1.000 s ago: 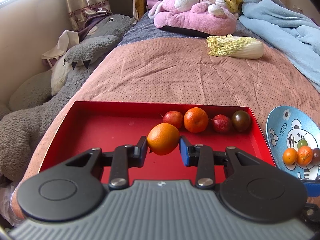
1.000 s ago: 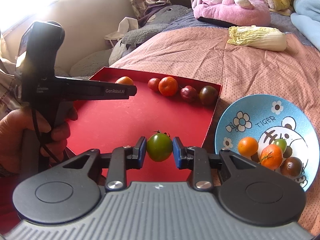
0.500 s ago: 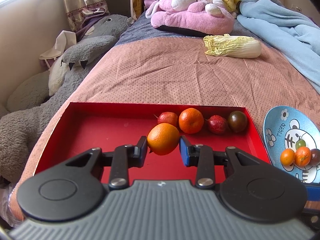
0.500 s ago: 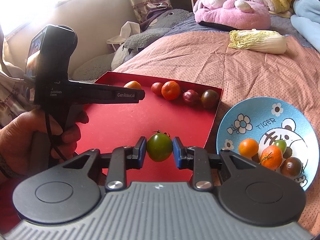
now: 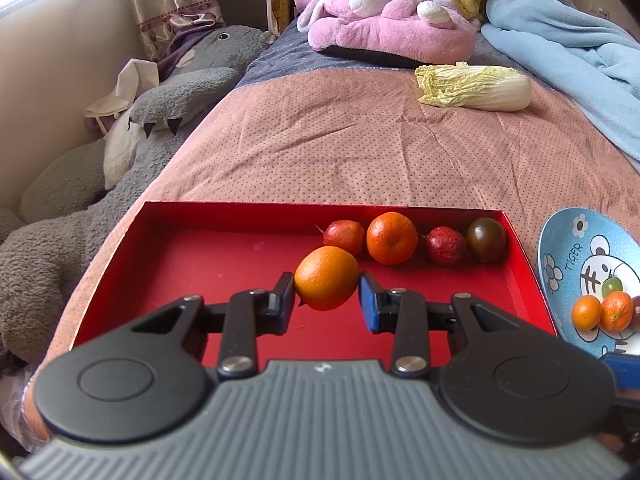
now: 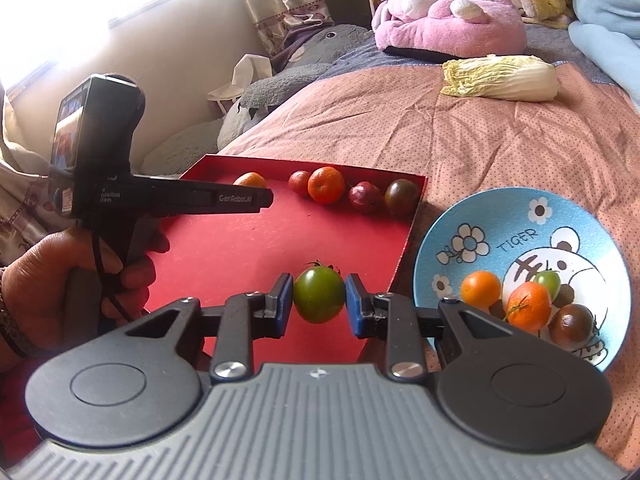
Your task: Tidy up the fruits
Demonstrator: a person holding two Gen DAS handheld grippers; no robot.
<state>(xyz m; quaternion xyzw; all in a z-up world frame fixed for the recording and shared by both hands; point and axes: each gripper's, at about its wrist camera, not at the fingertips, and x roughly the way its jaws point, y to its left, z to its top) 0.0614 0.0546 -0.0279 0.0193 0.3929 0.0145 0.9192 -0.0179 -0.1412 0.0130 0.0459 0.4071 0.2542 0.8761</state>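
Observation:
My left gripper (image 5: 327, 294) is shut on an orange (image 5: 326, 277) and holds it above the red tray (image 5: 224, 264), just in front of a row of fruits at the tray's far edge: a red fruit (image 5: 344, 236), an orange (image 5: 392, 237), a red fruit (image 5: 445, 245) and a dark tomato (image 5: 485, 239). My right gripper (image 6: 319, 300) is shut on a green tomato (image 6: 319, 294) over the tray's near right part (image 6: 248, 248). The left gripper also shows in the right wrist view (image 6: 256, 196). A blue plate (image 6: 500, 224) to the right holds several fruits.
The tray and the plate lie on a pink bedspread (image 5: 360, 152). A napa cabbage (image 5: 474, 87) lies further back. Pink plush toys (image 5: 384, 28), a blue blanket (image 5: 568, 40) and a grey plush (image 5: 160, 112) border the bed.
The left gripper has drawn back and risen a little with the orange, so the tray sits lower in its view. The right gripper still holds the green tomato, nearly in place.

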